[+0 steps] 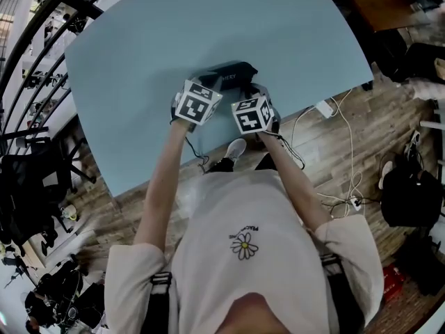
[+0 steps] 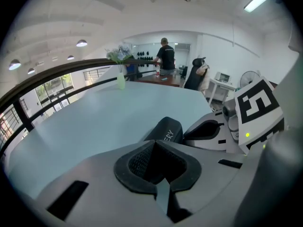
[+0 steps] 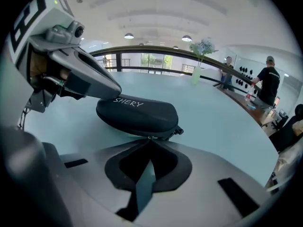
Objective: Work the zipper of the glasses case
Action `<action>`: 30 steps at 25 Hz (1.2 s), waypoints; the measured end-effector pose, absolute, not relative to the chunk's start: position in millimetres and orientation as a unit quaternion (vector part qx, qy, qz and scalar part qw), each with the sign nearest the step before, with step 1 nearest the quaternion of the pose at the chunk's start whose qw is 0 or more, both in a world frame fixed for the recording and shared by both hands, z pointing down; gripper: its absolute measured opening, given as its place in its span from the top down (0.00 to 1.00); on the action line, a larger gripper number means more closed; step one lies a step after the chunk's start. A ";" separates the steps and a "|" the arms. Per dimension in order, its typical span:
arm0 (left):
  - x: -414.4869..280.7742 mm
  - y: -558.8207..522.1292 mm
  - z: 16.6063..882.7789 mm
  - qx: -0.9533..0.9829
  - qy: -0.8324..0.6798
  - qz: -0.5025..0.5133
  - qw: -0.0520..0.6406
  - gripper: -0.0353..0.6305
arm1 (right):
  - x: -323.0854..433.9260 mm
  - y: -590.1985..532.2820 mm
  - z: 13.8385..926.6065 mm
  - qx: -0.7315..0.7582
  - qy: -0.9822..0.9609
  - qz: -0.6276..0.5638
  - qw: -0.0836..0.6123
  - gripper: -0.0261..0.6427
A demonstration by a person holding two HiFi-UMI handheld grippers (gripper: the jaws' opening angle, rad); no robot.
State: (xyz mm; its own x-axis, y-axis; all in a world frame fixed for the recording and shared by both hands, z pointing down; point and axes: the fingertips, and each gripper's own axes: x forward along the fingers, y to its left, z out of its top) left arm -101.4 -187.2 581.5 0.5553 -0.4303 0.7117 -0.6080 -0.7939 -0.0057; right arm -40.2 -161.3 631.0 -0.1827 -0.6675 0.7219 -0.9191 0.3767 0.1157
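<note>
Counter: a pale blue counter with a curved edge (image 1: 139, 75) carries the case. A wood-plank floor (image 1: 361, 141) lies beside it.
Glasses case: a black oval hard-shell zip case (image 3: 137, 113) lies flat on the counter near the person's edge, just ahead of both grippers. White lettering runs across its top.
Left gripper: the left gripper (image 2: 155, 144) has its jaws pressed together, with the tips right at the end of the case. In the right gripper view one of its grey fingers lies across the lettered end of the case's top. No view shows whether any part of the case is nipped between the jaws.
Right gripper: the right gripper (image 3: 150, 139) has its jaws pressed together at the seam on the case's long side. They pinch a small metal zipper pull (image 3: 151, 137) that shows right at the tips.
Seam detail: a short black tab (image 3: 177, 131) sticks out of the seam just to the right of the pull.
Arrangement: in the head view the two grippers sit side by side, close but apart, both angled down at the case.
Background: a pale green vase of flowers (image 3: 198, 67) stands well beyond the case. A person in a dark shirt (image 2: 165, 58) stands at a far table.
</note>
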 end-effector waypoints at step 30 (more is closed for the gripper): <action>-31.9 -144.8 589.1 0.893 -0.161 0.420 0.006 0.92 | -2.5 -146.5 627.3 0.312 -0.794 -0.071 0.517 0.95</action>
State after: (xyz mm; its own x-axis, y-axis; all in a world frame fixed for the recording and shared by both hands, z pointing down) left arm -31.9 -144.8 589.1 0.5949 -0.2829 0.7524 -0.2926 -0.9480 -0.1251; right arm -2.5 -146.5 627.3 -0.2705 -0.5698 0.7760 -0.4225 0.7946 0.4361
